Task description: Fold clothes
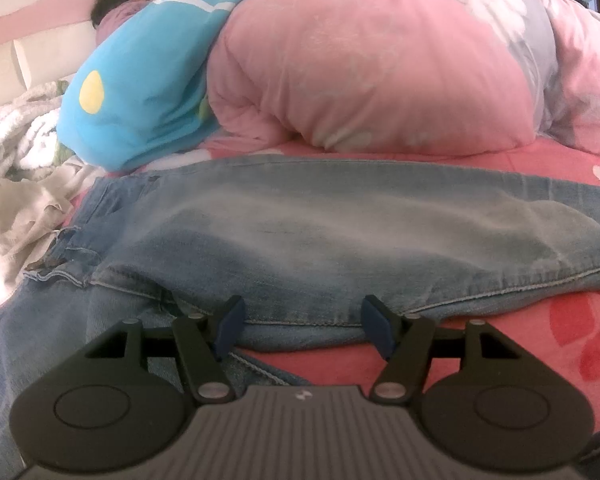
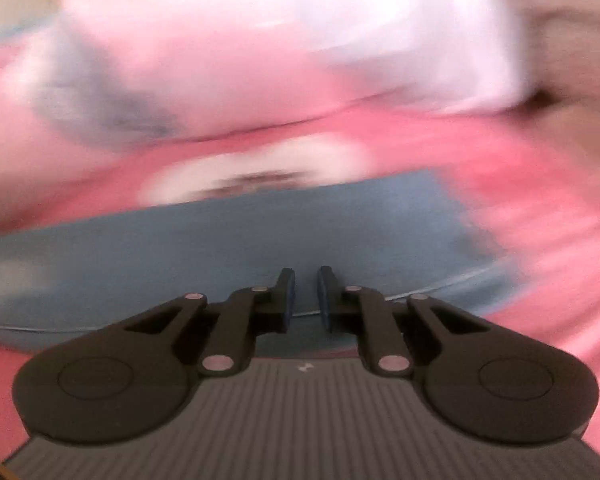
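Fingers (image 1: 236,322) spread at jeans (image 1: 300,232) — quilt (image 1: 360,72) behind

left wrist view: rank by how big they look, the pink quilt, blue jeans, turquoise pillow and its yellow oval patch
1. Pink padded quilt, bunched at the back.
2. Faded blue denim jeans: nearly as large, but closer to the camera, so the top two places are uncertain.
3. Turquoise pillow, partly hidden under the quilt.
4. Yellow oval patch, clearly smallest.

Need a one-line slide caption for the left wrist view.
Left gripper, jaws open, at the near seam of jeans spread on a pink bedsheet, pink quilt behind.
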Demonstrator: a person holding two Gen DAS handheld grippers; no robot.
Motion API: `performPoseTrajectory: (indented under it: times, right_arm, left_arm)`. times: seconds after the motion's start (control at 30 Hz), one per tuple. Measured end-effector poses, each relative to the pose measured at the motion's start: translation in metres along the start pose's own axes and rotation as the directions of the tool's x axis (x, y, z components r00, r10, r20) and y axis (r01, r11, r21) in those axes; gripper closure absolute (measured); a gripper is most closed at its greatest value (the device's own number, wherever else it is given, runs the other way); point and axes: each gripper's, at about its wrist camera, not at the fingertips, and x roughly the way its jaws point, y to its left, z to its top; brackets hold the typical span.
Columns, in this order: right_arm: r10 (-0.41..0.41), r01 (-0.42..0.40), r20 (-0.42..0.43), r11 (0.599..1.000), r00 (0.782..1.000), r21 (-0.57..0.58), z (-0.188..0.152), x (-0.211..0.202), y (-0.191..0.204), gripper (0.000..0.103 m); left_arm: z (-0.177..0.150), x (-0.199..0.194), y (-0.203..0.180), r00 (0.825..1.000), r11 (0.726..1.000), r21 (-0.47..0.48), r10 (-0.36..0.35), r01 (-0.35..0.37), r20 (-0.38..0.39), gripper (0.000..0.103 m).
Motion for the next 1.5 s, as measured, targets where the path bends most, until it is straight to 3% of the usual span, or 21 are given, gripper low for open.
performPoseTrajectory:
  times: [0.03, 0.1, 0.2, 0.3, 0.4, 0.5, 0.6, 0.7, 0.77, 0.83, 0.93, 1.0, 1.03, 1.1, 1.17, 1.2, 1.27, 1.37, 1.5]
  right_arm:
    - [-0.035, 0.035, -0.002, 0.998, 0.999, 0.048, 0.003, 0.001, -0.021, 0.093]
    - [-0.086, 0.086, -0.009, 0.983, 0.996, 0.162, 0.012, 0.0, -0.049, 0.103]
    - [-0.105, 0.094, 0.051, 0.979, 0.993, 0.183, 0.028, -0.008, -0.036, 0.097]
    - [0.098, -0.105, 0.082, 0.991, 0.992, 0.085, 0.038, -0.007, 0.019, 0.097]
    - [0.279, -0.275, 0.036, 0.957, 0.96, -0.091, 0.036, 0.007, 0.091, 0.098]
    - [0.333, -0.329, -0.021, 0.915, 0.943, -0.233, 0.028, 0.026, 0.138, 0.099]
    - [0.24, -0.242, -0.035, 0.945, 0.97, -0.222, 0.029, 0.045, 0.118, 0.099]
    - [0.064, -0.065, -0.025, 0.997, 0.998, -0.032, 0.039, 0.055, 0.041, 0.1]
    - [-0.059, 0.062, -0.027, 0.988, 0.998, 0.142, 0.052, 0.047, -0.01, 0.1]
    - [-0.136, 0.138, -0.025, 0.961, 0.99, 0.239, 0.06, 0.03, -0.036, 0.094]
    - [-0.038, 0.034, 0.02, 0.984, 0.999, 0.172, 0.07, 0.005, -0.003, 0.094]
    - [0.107, -0.109, 0.034, 0.992, 0.994, 0.058, 0.073, -0.005, 0.05, 0.094]
    - [0.203, -0.202, 0.019, 0.979, 0.979, -0.019, 0.074, -0.007, 0.086, 0.094]
    - [0.381, -0.383, -0.045, 0.909, 0.923, -0.161, 0.068, -0.007, 0.158, 0.094]
    - [0.526, -0.541, -0.132, 0.79, 0.84, -0.288, 0.053, -0.007, 0.231, 0.094]
    - [0.575, -0.598, -0.177, 0.726, 0.799, -0.341, 0.044, -0.007, 0.264, 0.094]
    - [0.607, -0.649, -0.246, 0.646, 0.756, -0.402, 0.024, -0.002, 0.314, 0.094]
    - [0.573, -0.646, -0.302, 0.63, 0.762, -0.431, 0.009, 0.024, 0.345, 0.094]
    - [0.516, -0.573, -0.25, 0.744, 0.82, -0.345, 0.019, 0.058, 0.291, 0.095]
  left_arm:
    - [0.0, 0.0, 0.0, 1.0, 1.0, 0.0, 0.0, 0.0, 0.0, 0.037]
    - [0.0, 0.0, 0.001, 1.0, 1.0, 0.0, 0.001, -0.001, -0.001, 0.037]
    - [0.001, 0.0, 0.0, 1.0, 1.0, -0.001, 0.004, -0.004, -0.003, 0.035]
    - [0.001, 0.0, 0.0, 1.0, 1.0, -0.003, 0.005, -0.005, -0.003, 0.034]
    - [0.0, 0.0, 0.001, 1.0, 1.0, -0.006, 0.002, -0.002, -0.004, 0.034]
    - [0.001, 0.0, 0.002, 1.0, 1.0, -0.01, -0.002, 0.002, -0.005, 0.034]
    - [0.0, 0.0, 0.003, 1.0, 1.0, -0.013, -0.006, 0.006, -0.006, 0.034]
    - [0.0, 0.0, 0.004, 1.0, 1.0, -0.016, -0.008, 0.008, -0.007, 0.033]
    - [0.0, 0.0, 0.004, 1.0, 1.0, -0.014, -0.009, 0.009, -0.006, 0.033]
    - [0.0, -0.001, 0.004, 1.0, 1.0, -0.015, -0.006, 0.006, -0.007, 0.033]
    - [0.0, -0.001, 0.004, 1.0, 1.0, -0.016, -0.004, 0.004, -0.007, 0.033]
    - [0.0, -0.001, 0.004, 1.0, 1.0, -0.019, -0.005, 0.005, -0.008, 0.033]
    - [0.0, -0.002, 0.005, 1.0, 1.0, -0.021, -0.007, 0.007, -0.01, 0.033]
    - [0.0, -0.002, 0.006, 1.0, 1.0, -0.024, -0.014, 0.013, -0.014, 0.033]
    - [-0.001, -0.003, 0.008, 1.0, 0.999, -0.025, -0.021, 0.021, -0.016, 0.033]
    - [-0.001, -0.003, 0.008, 1.0, 0.999, -0.025, -0.024, 0.023, -0.017, 0.033]
    - [-0.001, -0.003, 0.009, 0.999, 0.999, -0.026, -0.028, 0.028, -0.02, 0.033]
    - [-0.001, -0.004, 0.012, 0.999, 0.999, -0.031, -0.038, 0.038, -0.026, 0.033]
    - [-0.001, -0.003, 0.014, 0.998, 0.998, -0.042, -0.047, 0.046, -0.033, 0.033]
